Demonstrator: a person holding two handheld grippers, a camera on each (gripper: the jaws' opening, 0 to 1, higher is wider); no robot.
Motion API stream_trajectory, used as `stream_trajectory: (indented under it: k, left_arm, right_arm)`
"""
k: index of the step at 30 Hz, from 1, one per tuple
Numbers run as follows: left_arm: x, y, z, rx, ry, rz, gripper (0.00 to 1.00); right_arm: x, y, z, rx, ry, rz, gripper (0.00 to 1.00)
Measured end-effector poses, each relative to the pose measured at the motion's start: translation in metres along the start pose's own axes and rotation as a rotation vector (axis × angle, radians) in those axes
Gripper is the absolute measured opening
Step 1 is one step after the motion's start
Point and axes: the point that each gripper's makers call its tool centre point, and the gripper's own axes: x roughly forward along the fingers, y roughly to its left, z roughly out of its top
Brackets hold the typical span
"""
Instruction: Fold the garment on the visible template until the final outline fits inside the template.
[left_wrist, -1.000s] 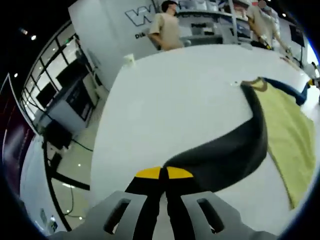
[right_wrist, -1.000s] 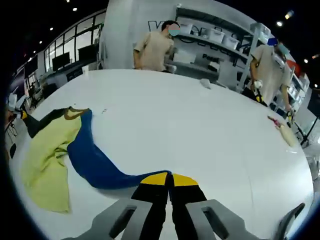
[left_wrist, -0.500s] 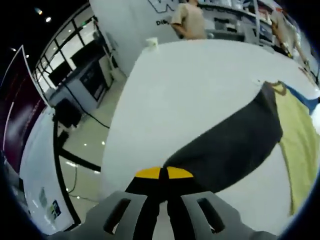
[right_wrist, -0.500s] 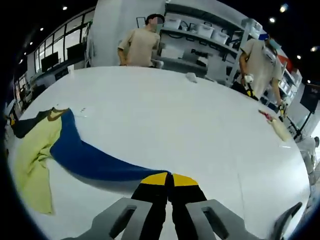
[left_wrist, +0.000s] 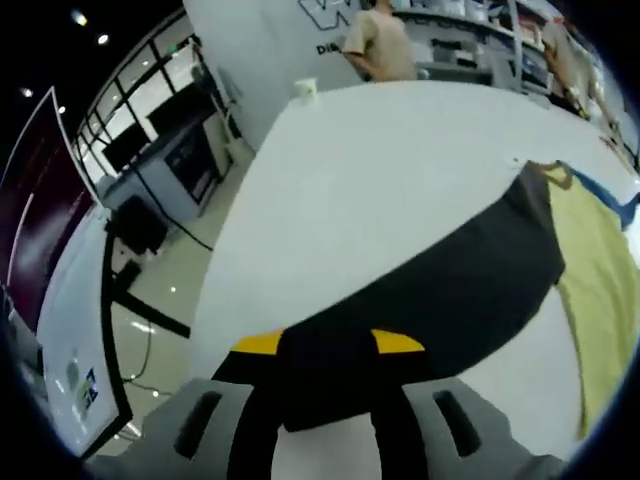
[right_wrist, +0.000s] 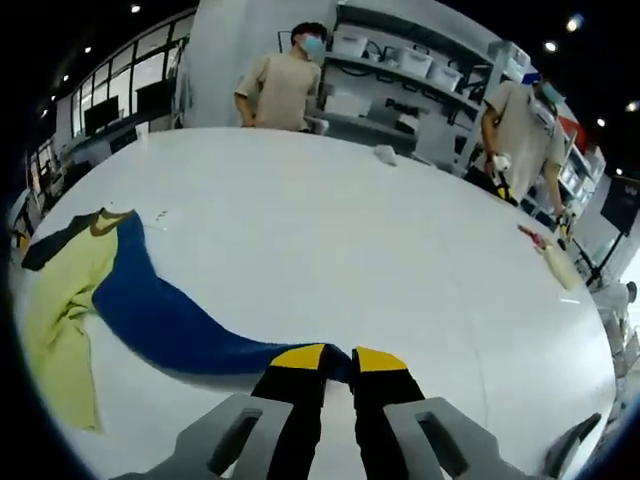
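Note:
A garment lies spread on the white table (left_wrist: 400, 170): a yellow body (left_wrist: 600, 270) with a black sleeve (left_wrist: 450, 290) and a blue sleeve (right_wrist: 160, 315). My left gripper (left_wrist: 328, 345) is open at the table's left edge. Its jaws stand wide apart, and the black sleeve's end lies loose between them. In the right gripper view the yellow body (right_wrist: 60, 310) lies at the left. My right gripper (right_wrist: 340, 357) has its jaws slightly parted, with the blue sleeve's tip showing in the narrow gap.
The table edge runs just left of my left gripper, with floor and desks (left_wrist: 160, 190) below. A white cup (left_wrist: 305, 90) stands at the far corner. Two people (right_wrist: 280, 90) (right_wrist: 525, 120) stand beyond the far side. Small items (right_wrist: 385, 155) (right_wrist: 550, 255) lie at the far right.
Both grippers have opened: the left jaws spread wide off the black sleeve, the right jaws parted a little at the blue sleeve's tip. Both sleeves have been drawn out longer.

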Motion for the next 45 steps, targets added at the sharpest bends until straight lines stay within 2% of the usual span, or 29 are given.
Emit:
stream_trajectory:
  k: [3,6,7,9,10,12,14,15,18,21,22,23,26,30,31,32,40,44,45]
  left_arm:
    - [-0.004,-0.007,0.007,0.008,-0.024,-0.013,0.33]
    - [-0.007,-0.024,0.011,0.016,-0.053,-0.038,0.33]
    - [-0.013,-0.045,0.011,0.016,-0.059,-0.056,0.33]
    - [-0.011,-0.058,0.016,0.027,-0.067,-0.084,0.34]
    - [-0.011,-0.060,0.016,0.029,-0.068,-0.089,0.35]
    - [-0.017,-0.078,0.014,0.043,-0.081,-0.122,0.38]
    - [-0.027,-0.095,0.019,0.041,-0.125,-0.156,0.42]
    - [-0.030,-0.101,0.021,0.044,-0.154,-0.195,0.42]
    - [-0.034,-0.102,0.027,0.067,-0.205,-0.220,0.45]
    - [-0.042,-0.111,0.021,0.080,-0.211,-0.241,0.51]
    - [-0.044,-0.113,0.019,0.077,-0.211,-0.248,0.52]
    - [-0.056,-0.118,0.015,0.064,-0.227,-0.257,0.52]
    - [-0.064,-0.130,0.016,0.021,-0.260,-0.289,0.52]
    - [-0.072,-0.143,0.007,0.023,-0.261,-0.317,0.52]
    - [-0.078,-0.151,0.003,0.022,-0.256,-0.326,0.52]
    - [-0.079,-0.152,0.002,0.020,-0.256,-0.330,0.52]
    - [-0.088,-0.164,-0.008,0.037,-0.253,-0.373,0.57]
    - [-0.095,-0.177,-0.024,0.053,-0.223,-0.398,0.50]
    - [-0.101,-0.187,-0.028,0.057,-0.217,-0.412,0.50]
  right_arm:
    - [0.000,0.002,-0.001,0.012,-0.005,0.011,0.15]
    - [-0.001,0.011,-0.004,-0.002,-0.009,0.039,0.18]
    - [-0.003,0.015,-0.006,0.002,-0.007,0.040,0.18]
    - [-0.010,0.034,-0.012,-0.031,-0.006,0.088,0.17]
    - [-0.010,0.036,-0.014,-0.034,-0.006,0.088,0.18]
    - [-0.011,0.046,-0.018,-0.054,-0.005,0.117,0.18]
    - [-0.015,0.059,-0.016,-0.077,-0.016,0.142,0.19]
    - [-0.017,0.062,-0.014,-0.072,-0.034,0.144,0.19]
    - [-0.024,0.072,-0.011,-0.065,-0.054,0.171,0.26]
    - [-0.033,0.083,-0.011,-0.069,-0.065,0.197,0.29]
    - [-0.035,0.087,-0.016,-0.064,-0.066,0.205,0.28]
    - [-0.037,0.091,-0.017,-0.062,-0.070,0.214,0.28]
    - [-0.043,0.107,-0.021,-0.063,-0.072,0.244,0.28]
    - [-0.047,0.123,-0.028,-0.087,-0.057,0.269,0.27]
    - [-0.048,0.129,-0.031,-0.130,-0.049,0.283,0.27]
    - [-0.051,0.138,-0.031,-0.123,-0.050,0.288,0.27]
    - [-0.060,0.161,-0.038,-0.108,-0.056,0.334,0.27]
    - [-0.069,0.179,-0.045,-0.128,-0.060,0.351,0.27]
    - [-0.071,0.185,-0.049,-0.115,-0.053,0.370,0.26]
